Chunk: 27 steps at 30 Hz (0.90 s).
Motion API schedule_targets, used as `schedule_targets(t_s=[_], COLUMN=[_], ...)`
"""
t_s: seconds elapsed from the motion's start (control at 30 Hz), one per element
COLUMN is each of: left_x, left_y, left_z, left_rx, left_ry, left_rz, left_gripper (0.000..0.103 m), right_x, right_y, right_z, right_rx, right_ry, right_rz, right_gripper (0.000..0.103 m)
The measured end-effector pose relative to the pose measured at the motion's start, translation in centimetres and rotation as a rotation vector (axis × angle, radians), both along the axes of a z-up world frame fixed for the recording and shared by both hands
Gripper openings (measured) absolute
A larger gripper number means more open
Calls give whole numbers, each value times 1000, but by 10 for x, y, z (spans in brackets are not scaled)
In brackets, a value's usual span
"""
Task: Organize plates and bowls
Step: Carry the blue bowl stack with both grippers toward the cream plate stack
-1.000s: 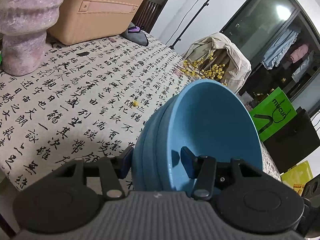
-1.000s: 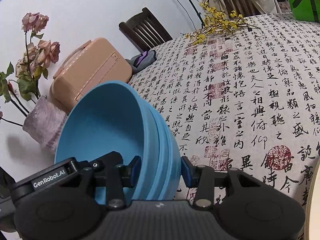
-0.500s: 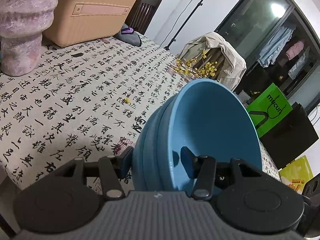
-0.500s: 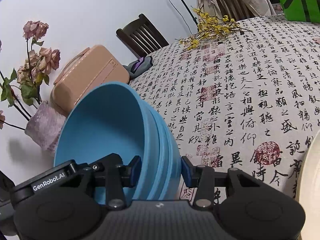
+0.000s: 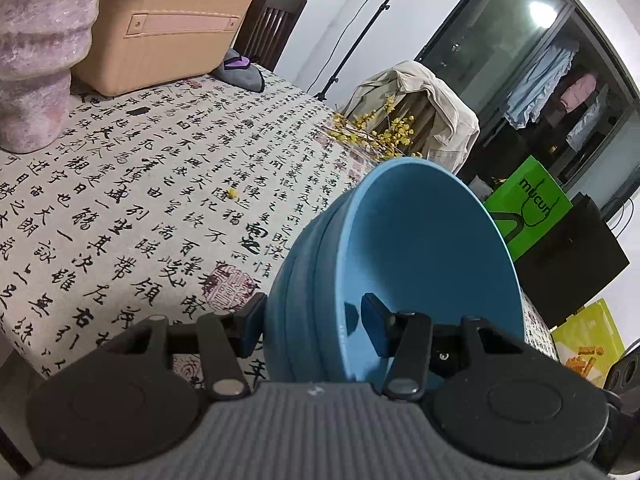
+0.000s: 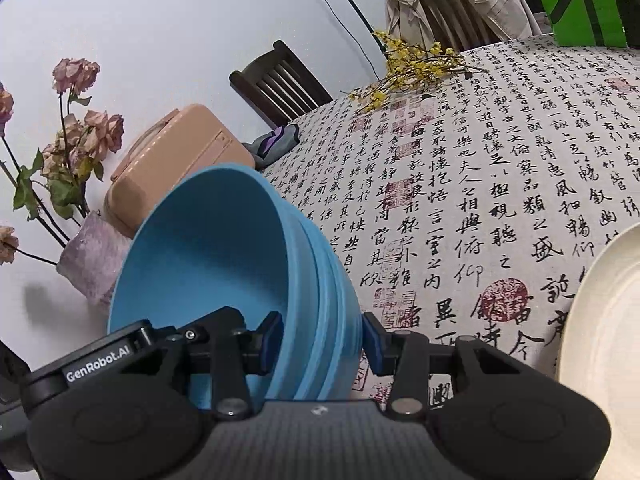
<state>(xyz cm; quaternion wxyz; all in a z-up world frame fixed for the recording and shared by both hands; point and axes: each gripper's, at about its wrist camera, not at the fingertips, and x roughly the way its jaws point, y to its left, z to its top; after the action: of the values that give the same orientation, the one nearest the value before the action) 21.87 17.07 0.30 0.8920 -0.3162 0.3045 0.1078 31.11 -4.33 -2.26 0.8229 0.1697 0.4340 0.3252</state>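
2 grippers pinch the stack of blue bowls (image 5: 400, 248) above the calligraphy tablecloth (image 5: 152, 184): your left gripper (image 5: 314, 326) clamps one rim, your right gripper (image 6: 322, 340) the opposite rim, near the cream plate (image 6: 608, 340).

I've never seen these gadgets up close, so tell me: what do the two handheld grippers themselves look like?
Both look alike. The left gripper and the right gripper each have a grey ribbed body, two round black discs at its sides, black linkage arms with silver pins, and short dark-blue fingers. The right one carries a white "GenRobot.AI" label. No cables, sleeves or hands show.
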Motion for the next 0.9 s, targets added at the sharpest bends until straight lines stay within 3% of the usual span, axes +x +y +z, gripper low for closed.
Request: schedule_targets(t_s=[0.9], left_x=[14], left_y=[-46], left_z=[0], left_rx=[16], left_ry=[-5], left_rz=[-69], left_gripper=[52], right_x=[2], right_y=[-55], right_z=[-2], right_rx=[25], right_ry=[0], right_rz=[-64], right_gripper=[42])
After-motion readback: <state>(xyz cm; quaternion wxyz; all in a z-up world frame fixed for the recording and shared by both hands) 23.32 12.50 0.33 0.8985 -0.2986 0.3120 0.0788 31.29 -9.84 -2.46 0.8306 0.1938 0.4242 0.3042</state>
